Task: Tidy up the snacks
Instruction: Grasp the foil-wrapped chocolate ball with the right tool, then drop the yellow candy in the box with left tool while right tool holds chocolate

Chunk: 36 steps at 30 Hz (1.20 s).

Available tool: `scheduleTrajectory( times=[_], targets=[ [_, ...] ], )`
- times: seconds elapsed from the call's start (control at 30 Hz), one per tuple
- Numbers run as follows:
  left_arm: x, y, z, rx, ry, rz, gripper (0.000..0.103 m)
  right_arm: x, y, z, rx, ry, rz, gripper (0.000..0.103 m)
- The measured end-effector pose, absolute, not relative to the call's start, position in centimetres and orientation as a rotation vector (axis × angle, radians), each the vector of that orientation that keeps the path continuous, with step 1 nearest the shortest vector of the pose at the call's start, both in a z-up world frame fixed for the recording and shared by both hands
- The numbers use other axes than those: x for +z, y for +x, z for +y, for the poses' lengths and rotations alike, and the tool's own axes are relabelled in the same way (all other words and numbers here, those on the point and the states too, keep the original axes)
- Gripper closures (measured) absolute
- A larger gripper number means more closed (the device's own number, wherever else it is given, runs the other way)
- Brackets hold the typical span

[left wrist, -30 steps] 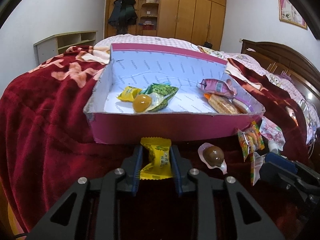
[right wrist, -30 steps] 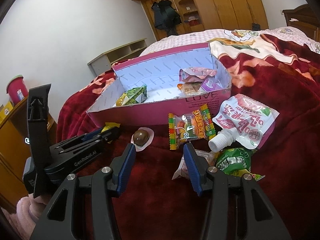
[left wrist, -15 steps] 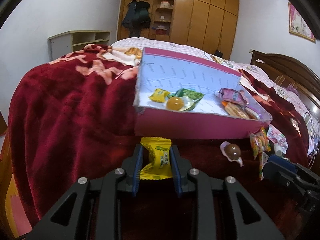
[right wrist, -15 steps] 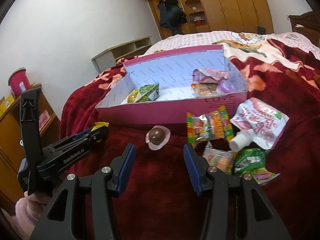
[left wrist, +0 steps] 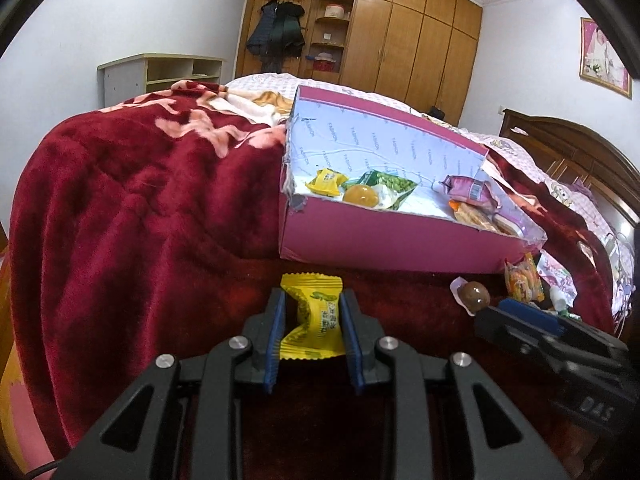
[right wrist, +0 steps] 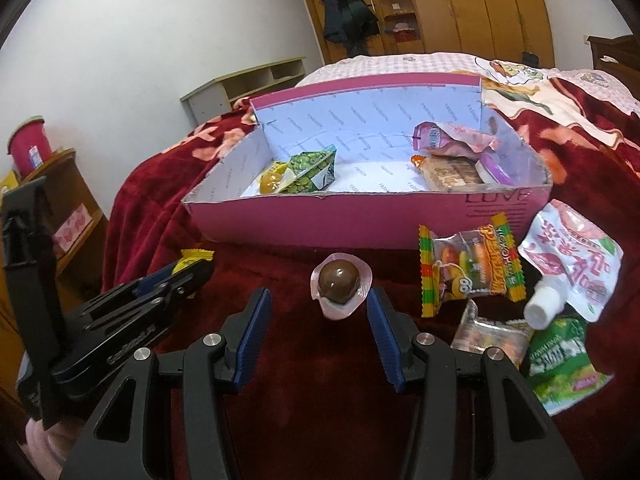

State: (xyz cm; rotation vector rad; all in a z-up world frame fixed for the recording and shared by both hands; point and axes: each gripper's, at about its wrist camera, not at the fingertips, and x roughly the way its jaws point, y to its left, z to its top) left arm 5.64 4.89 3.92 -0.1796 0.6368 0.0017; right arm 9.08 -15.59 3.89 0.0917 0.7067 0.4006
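Note:
My left gripper [left wrist: 313, 312] is shut on a yellow wrapped candy [left wrist: 312, 316], held above the red blanket in front of the pink box [left wrist: 384, 246]. It also shows at the left of the right wrist view [right wrist: 188, 270]. My right gripper [right wrist: 318, 320] is open, its jaws on either side of a brown jelly cup [right wrist: 339, 282] lying on the blanket in front of the box [right wrist: 360, 222]. Inside the box lie a yellow candy [left wrist: 326, 182], an orange jelly cup [left wrist: 360, 195], a green pea packet [right wrist: 310, 170], a pink pouch [right wrist: 448, 138] and a biscuit pack [right wrist: 450, 174].
Loose snacks lie on the blanket right of the jelly cup: a colourful gummy packet [right wrist: 468, 270], a white-and-pink spouted pouch [right wrist: 572, 264], a clear packet [right wrist: 492, 336] and a green packet [right wrist: 560, 360]. A wooden cabinet [right wrist: 60, 184] stands left of the bed.
My left gripper with the yellow candy has drawn left and back, so the box now sits to its right. My right gripper has moved forward until the brown jelly cup lies between its open jaws.

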Motion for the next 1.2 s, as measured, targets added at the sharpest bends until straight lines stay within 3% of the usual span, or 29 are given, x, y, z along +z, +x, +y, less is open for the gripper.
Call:
scheduleTrajectory(
  times=[0.97,1.1,1.2],
  targets=[
    [3.8,5.5,5.0,-0.008,-0.194,0.632,0.075,2.2,11.9,-14.1,0.377,0.104,0.729,0.052],
    [3.9,5.3,5.0,-0.019,-0.201,0.623,0.075,2.1,11.8,-14.7,0.369,0.13,0.725,0.063],
    [4.2,5.0,5.0,-0.03,-0.212,0.617,0.075,2.0,11.5,-15.1,0.377,0.147,0.711,0.064]
  ],
)
